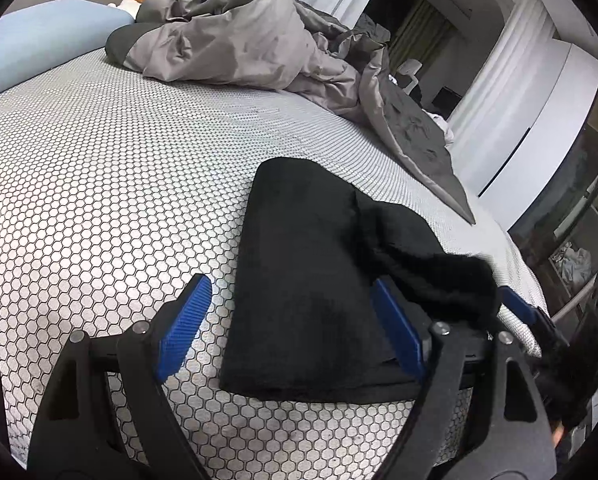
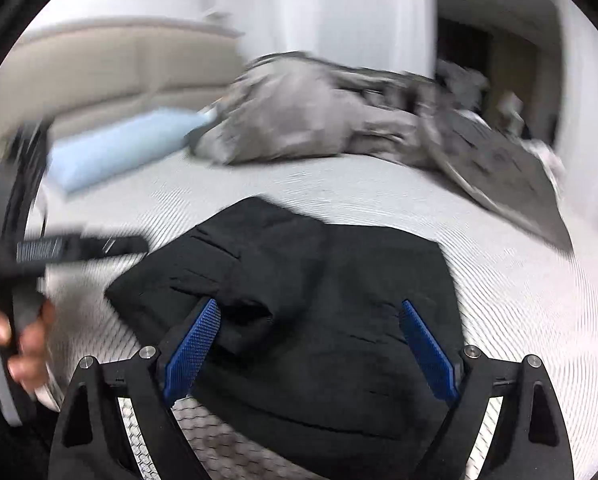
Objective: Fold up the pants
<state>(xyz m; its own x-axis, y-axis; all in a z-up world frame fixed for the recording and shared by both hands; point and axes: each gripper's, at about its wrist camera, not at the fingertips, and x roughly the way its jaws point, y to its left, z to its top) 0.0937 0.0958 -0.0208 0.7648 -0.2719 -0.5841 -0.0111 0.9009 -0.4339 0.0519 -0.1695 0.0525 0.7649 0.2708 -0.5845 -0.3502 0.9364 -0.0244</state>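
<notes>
Pants (image 1: 307, 280), black, folded into a compact stack: we found them lying on the mattress (image 1: 99, 208), close to its near edge and towards its right-hand edge as the left wrist view showed it. We noted one loose fold bunched up along the stack's right side, raised above the flat layers.

Left gripper (image 1: 295, 328): we recorded its jaws standing wide apart, one blue pad (image 1: 185, 326) over bare mattress to the left of the stack, the other over the black cloth; nothing was clamped between them.

Right gripper (image 2: 315, 352): we recorded its jaws likewise spread wide, both blue pads (image 2: 429, 350) over the pants, pressing on nothing that we could make out. Its view was blurred.

A hand (image 2: 15, 340) on the other tool's handle showed at the left edge of the right wrist view.

Other items we listed on the mattress: a grey duvet (image 1: 235, 28) heaped along the far edge, trailing down towards the right-hand edge, and a pale blue pillow (image 1: 39, 44) at the far left corner, both well apart from the pants
</notes>
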